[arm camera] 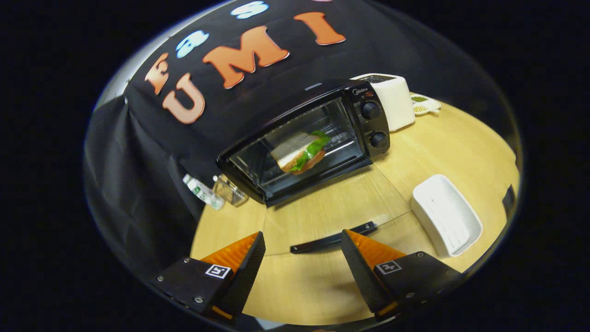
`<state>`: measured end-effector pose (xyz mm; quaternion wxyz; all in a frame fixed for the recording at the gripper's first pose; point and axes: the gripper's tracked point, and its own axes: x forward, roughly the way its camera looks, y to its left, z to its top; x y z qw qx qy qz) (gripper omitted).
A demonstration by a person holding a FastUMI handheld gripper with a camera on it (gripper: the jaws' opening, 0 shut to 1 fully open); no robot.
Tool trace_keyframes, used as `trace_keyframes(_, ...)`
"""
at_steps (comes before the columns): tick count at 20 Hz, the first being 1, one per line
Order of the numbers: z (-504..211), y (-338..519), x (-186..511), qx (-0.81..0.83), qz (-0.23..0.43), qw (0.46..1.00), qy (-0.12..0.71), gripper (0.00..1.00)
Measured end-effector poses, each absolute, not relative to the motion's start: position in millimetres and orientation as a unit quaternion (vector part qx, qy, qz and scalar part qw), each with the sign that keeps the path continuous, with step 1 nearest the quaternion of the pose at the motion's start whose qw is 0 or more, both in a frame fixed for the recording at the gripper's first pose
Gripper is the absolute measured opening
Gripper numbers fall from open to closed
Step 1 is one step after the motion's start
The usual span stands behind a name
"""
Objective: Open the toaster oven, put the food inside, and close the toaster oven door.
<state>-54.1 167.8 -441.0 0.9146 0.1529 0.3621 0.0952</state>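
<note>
The black toaster oven [318, 133] stands on the wooden table [461, 147] against the booth wall, with two knobs on its right panel. Its glass door [332, 207] hangs fully open and lies flat toward me. The door's black handle [334, 237] sits just ahead of my fingertips, close to the right one. A sandwich [299, 152] of bread, green lettuce and a red slice rests on the rack inside the oven. My gripper [303, 234] is open, fingers spread wide, with nothing between them.
A white rectangular tray [445, 214] lies to the right of the door. A white appliance [392, 99] and a small dish [424, 103] stand behind the oven's right side. A plastic bottle [203, 191] and a glass jar [230, 190] sit at the oven's left.
</note>
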Motion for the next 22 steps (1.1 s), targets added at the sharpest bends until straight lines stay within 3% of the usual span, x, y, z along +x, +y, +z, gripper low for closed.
trace_keyframes(6, -482, 147, -76, -0.010, 0.077, 0.908, 0.412, 0.99)
trace_keyframes(15, -514, 143, -60, -0.073, 0.049, 0.895, 0.437, 1.00)
trace_keyframes(22, -457, 149, -43, -0.010, 0.054, 0.922, 0.383, 1.00)
